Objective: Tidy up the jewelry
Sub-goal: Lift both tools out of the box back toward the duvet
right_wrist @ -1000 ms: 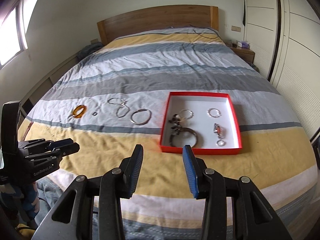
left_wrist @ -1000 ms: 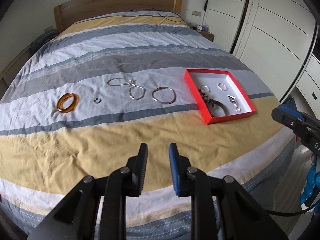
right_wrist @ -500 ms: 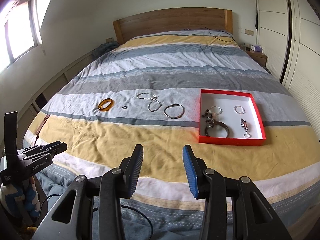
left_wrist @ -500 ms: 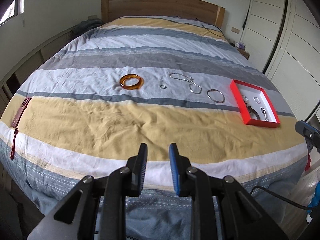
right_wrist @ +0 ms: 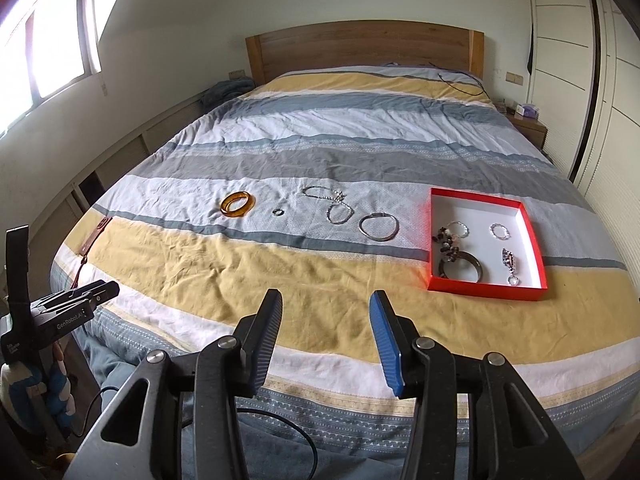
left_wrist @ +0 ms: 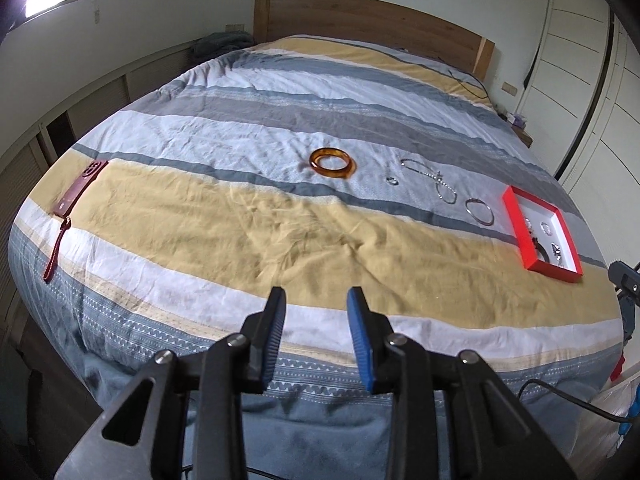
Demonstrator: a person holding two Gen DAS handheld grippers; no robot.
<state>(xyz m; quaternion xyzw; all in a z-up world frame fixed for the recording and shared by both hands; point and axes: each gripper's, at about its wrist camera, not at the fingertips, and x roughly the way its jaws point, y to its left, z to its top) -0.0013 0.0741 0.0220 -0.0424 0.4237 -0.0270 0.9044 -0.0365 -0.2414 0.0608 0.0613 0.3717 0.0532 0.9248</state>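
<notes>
On the striped bedspread lie an amber bangle (left_wrist: pixel 333 163) (right_wrist: pixel 237 204), a small ring (left_wrist: pixel 393 180) (right_wrist: pixel 277 211), a silver chain (left_wrist: pixel 432 179) (right_wrist: pixel 330 204) and a silver bangle (left_wrist: pixel 479 211) (right_wrist: pixel 378 227). A red tray (left_wrist: pixel 516 220) (right_wrist: pixel 476 284) to their right holds several pieces of jewelry. My left gripper (left_wrist: pixel 316 330) is open and empty, off the foot of the bed. My right gripper (right_wrist: pixel 326 336) is open and empty above the bed's near edge. The left gripper also shows in the right wrist view (right_wrist: pixel 86 292).
A dark red phone case with a strap (left_wrist: pixel 78 196) lies at the bed's left edge. A wooden headboard (right_wrist: pixel 364 50) stands at the far end. White wardrobes (right_wrist: pixel 592 80) line the right side, with a nightstand (right_wrist: pixel 526 126) beside them. Cables hang below the bed's foot.
Both grippers have pulled back and to the left from the bed, so the jewelry and the tray look smaller and farther right. The left jaws have opened wider.
</notes>
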